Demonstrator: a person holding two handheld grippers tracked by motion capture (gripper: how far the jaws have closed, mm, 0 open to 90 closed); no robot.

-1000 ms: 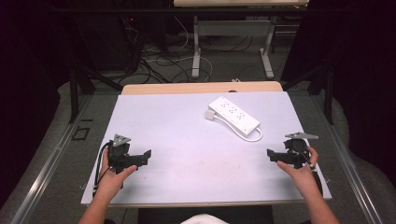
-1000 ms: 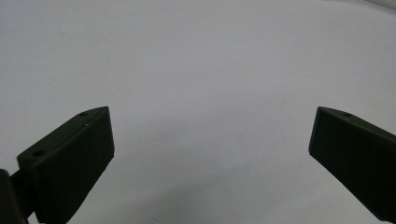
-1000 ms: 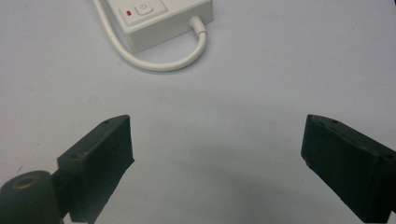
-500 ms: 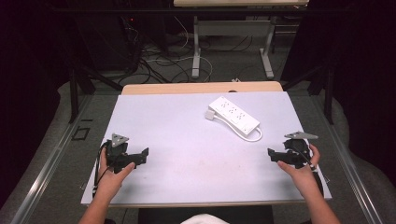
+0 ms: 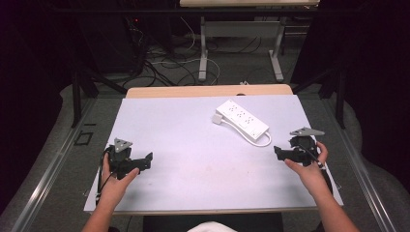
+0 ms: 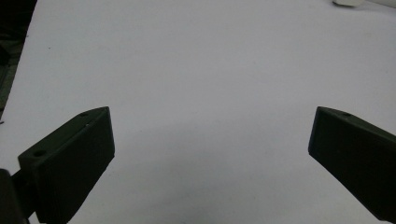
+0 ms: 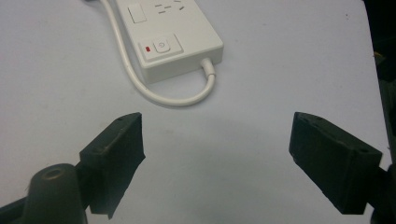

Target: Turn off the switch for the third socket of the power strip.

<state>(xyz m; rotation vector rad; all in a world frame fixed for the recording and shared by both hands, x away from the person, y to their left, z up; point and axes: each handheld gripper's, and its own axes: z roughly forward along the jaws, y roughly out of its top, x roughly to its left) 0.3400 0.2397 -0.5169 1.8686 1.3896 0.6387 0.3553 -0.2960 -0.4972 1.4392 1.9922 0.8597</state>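
A white power strip (image 5: 241, 119) lies at the back right of the pale table (image 5: 193, 145), its white cable (image 5: 261, 140) looping from the near end. In the right gripper view the power strip (image 7: 170, 32) shows a red light and a switch, with the cable (image 7: 163, 95) curling below it. My right gripper (image 5: 279, 153) is open at the table's right, a short way in front of the strip, and holds nothing; its jaws stand wide apart (image 7: 217, 149). My left gripper (image 5: 146, 161) is open over bare table at the front left (image 6: 210, 149).
A wooden strip (image 5: 208, 91) edges the table's far side. Beyond it, on the floor, lie tangled cables (image 5: 164, 63) and the metal legs of another table (image 5: 203, 48). A metal rail (image 5: 53, 164) runs along the left.
Both hands have shifted only slightly; the left gripper has edged a little toward the table's middle. Nothing was picked up or released.
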